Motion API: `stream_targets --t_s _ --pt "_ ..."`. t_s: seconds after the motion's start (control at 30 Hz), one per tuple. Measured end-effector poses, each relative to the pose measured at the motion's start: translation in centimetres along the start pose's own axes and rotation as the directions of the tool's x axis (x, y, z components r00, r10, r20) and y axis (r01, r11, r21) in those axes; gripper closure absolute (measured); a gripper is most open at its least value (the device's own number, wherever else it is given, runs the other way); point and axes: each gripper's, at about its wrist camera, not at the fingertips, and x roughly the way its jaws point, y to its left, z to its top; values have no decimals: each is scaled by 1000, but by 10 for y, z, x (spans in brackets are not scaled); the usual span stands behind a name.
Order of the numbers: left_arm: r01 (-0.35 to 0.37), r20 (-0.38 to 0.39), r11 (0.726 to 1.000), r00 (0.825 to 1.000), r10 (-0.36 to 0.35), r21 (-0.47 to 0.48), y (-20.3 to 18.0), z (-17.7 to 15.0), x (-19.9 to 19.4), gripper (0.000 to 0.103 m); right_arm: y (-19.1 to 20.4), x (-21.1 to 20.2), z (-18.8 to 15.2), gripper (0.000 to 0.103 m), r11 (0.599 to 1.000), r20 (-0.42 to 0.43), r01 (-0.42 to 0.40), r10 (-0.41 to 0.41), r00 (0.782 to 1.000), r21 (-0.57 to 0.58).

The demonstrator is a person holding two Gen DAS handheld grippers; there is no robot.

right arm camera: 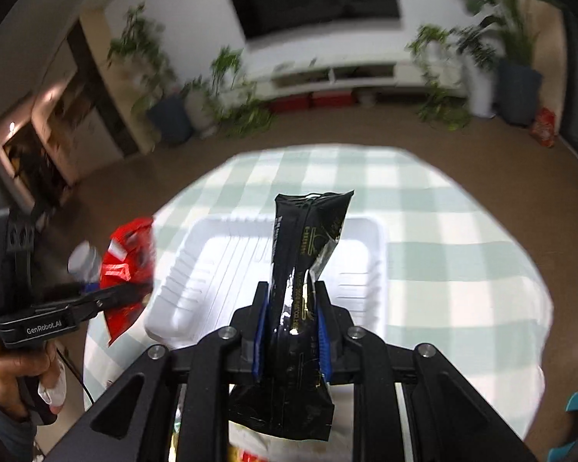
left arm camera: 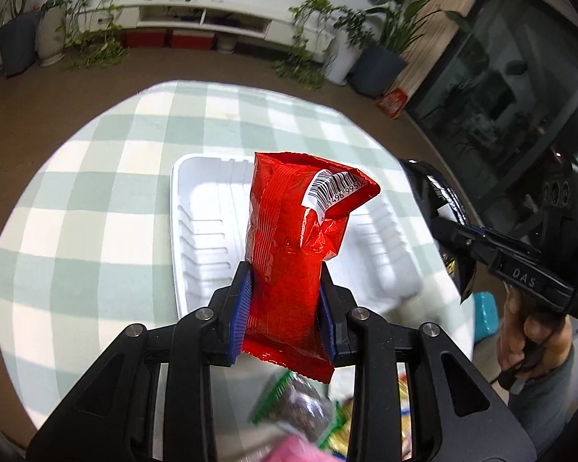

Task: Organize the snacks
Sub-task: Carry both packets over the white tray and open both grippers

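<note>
**Two snacks up, tray waiting right behind them**

The checked table (left arm camera: 77,192) fills both views. The white tray (left arm camera: 208,231) sits mid-frame, long axis running away from the cameras, directly beyond both packets. The left gripper (left arm camera: 285,300) pinches a red packet (left arm camera: 289,231); the right gripper (right arm camera: 291,331) pinches a black packet (right arm camera: 308,254). Neither looks clearly nearer. The snack pile (left arm camera: 308,415) at bottom is blurred and cut off, so it's hard to identify.
</note>
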Motion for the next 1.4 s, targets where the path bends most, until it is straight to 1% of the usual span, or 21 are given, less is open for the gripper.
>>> stream_targets --t_s 0.03,0.13,0.2,0.3,0.43,0.53,0.67,0.8,0.87,0.97,1.03,1.07,1.13,1.2,1.33,1.37,1.4 --pt "-17 -14 1000 1000 17 -4 2 4 11 74 1 13 3 80 1000 -20 0 0 1000 0" --pt "-49 -31 999 998 49 0 8 12 31 74 4 37 9 80 999 -43 25 -27 999 -32" --pt "-68 -40 998 997 69 5 12 15 42 74 3 43 9 80 998 -40 38 -40 998 -51" --pt "-91 -65 996 994 91 6 17 17 61 74 -5 54 6 80 999 -60 34 -36 998 -30" --pt "-115 -77 993 990 117 27 18 17 74 74 -20 66 -1 80 998 -100 57 -57 993 0" --pt "-137 -86 990 986 140 34 18 18 81 74 -21 74 -4 80 998 -127 65 -66 990 -13" --pt "-169 -99 983 979 176 78 11 19 86 73 -27 83 -9 80 996 -162 92 -91 983 -7" --pt "-189 -114 977 973 200 103 6 15 96 72 -30 91 -14 79 993 -175 117 -118 977 -17" --pt "-186 -111 976 974 199 117 2 12 97 70 -30 96 -18 79 990 -184 133 -137 973 -34" --pt "-182 -115 976 974 196 122 -1 11 98 66 -29 100 -22 78 990 -187 133 -139 973 -42" --pt "-184 -111 976 974 198 120 0 12 98 58 -28 99 -22 77 990 -185 132 -138 973 -43" --pt "-189 -107 975 974 201 118 1 12 97 55 -28 99 -22 76 991 -184 131 -136 973 -41" --pt "-191 -101 976 974 202 109 3 13 96 49 -28 99 -23 71 992 -186 119 -124 975 -37" --pt "-191 -92 977 975 200 94 5 14 93 46 -27 97 -24 61 992 -184 116 -121 975 -41" --pt "-190 -57 978 979 195 90 2 17 82 34 -23 89 -23 59 994 -159 102 -109 981 -49" --pt "-191 -50 977 979 196 92 0 18 80 32 -22 86 -22 57 994 -151 98 -104 983 -51" --pt "-192 -37 976 980 197 97 -3 19 76 26 -20 83 -21 53 994 -138 91 -97 986 -53"
